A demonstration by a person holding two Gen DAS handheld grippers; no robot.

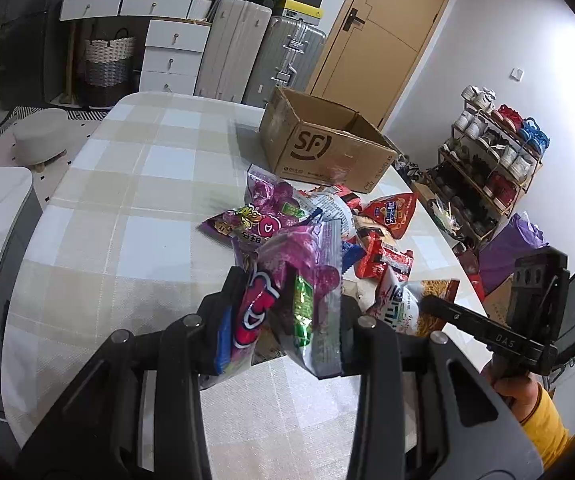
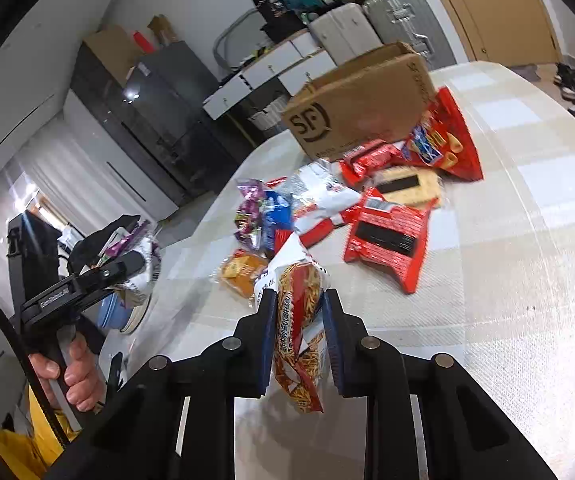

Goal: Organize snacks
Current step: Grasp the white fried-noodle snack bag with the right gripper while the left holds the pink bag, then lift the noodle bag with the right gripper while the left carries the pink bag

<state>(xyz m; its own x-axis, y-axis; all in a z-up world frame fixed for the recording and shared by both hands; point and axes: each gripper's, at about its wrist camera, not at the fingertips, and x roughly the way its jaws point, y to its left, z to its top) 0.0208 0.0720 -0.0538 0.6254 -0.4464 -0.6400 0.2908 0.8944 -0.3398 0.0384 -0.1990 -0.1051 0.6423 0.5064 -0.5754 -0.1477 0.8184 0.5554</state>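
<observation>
Between the left gripper's [image 1: 283,312] pads: a shiny purple snack bag [image 1: 287,280] with pink letters, squeezed tight. Squeezed in the right gripper [image 2: 299,332]: a red-and-white stick-snack bag [image 2: 299,320], lifted off the checked table [image 1: 127,184]. At twelve o'clock past the snack pile [image 1: 367,232]: a brown cardboard box [image 1: 327,140], inside hidden.

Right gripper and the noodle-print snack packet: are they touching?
Touching. The right wrist view shows the right gripper with both blue pads pressed against the noodle-print packet, lifted off the table.
</observation>
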